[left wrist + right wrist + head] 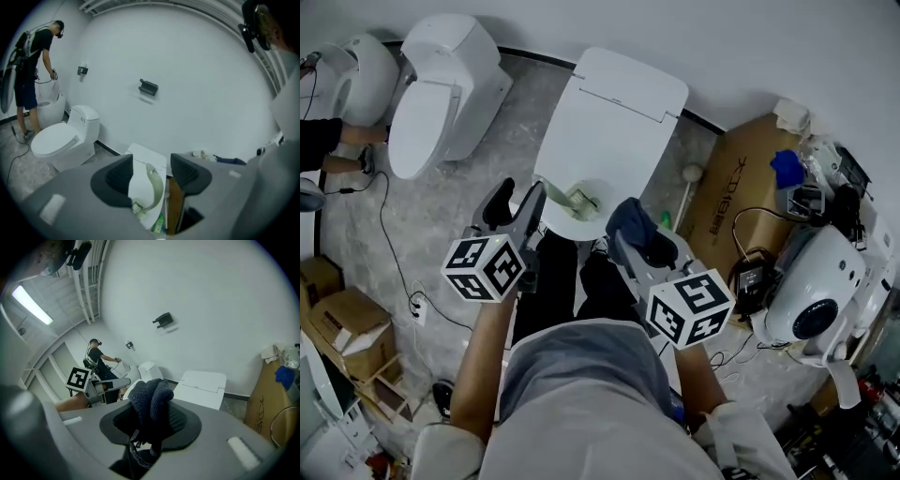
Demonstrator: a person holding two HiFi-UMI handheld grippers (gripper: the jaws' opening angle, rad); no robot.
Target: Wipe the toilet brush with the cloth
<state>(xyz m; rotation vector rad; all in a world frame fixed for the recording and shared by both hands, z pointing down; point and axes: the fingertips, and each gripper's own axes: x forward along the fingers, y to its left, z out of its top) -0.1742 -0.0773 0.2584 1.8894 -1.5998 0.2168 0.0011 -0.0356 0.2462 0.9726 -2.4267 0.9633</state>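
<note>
A pale green toilet brush [581, 199] with a curved handle lies on the front of the closed white toilet [614, 112]. In the left gripper view the brush [157, 187] shows on the lid beyond the gap between the jaws. My left gripper [517, 202] [150, 176] hangs just left of the brush, open and holding nothing. My right gripper [630, 232] [152, 420] is shut on a dark blue cloth [628, 217] [151, 401], which bunches up above the jaws, a little right of the brush.
A second white toilet [441, 94] stands at the left, with another person [33, 65] beyond it. A cardboard box [741, 187] and a white round device [811, 300] with cables crowd the right. A green bottle [666, 221] stands beside the toilet.
</note>
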